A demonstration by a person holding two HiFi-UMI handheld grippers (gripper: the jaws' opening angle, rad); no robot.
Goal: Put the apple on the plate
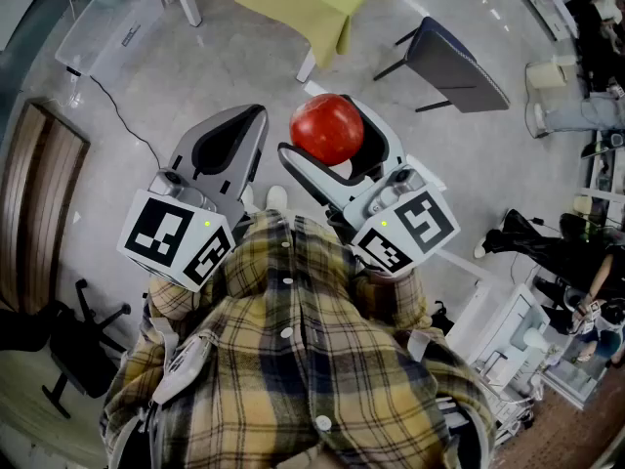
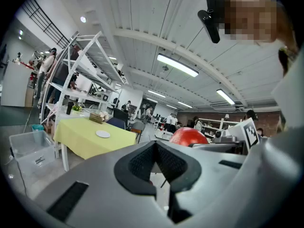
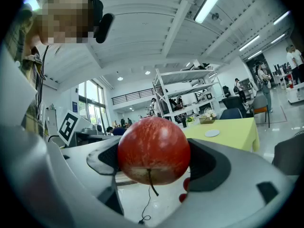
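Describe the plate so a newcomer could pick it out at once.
Find the table with the yellow-green cloth, by the white shelving rack. On its top lies the plate: a small, flat, white disc, alone on bare cloth. Its neighbour, a flower box at the far end, is taller and brownish.

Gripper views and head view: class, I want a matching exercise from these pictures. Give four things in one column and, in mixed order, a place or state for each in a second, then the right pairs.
Things:
1. apple
2. plate
3. left gripper
4. dark chair

Places and states:
A. jaws together, nothing between them
B. lies on the yellow-green table
C. clamped between the jaws of the right gripper
D. stands on the floor beside the table

Right pairs: 1-C, 2-B, 3-A, 4-D.
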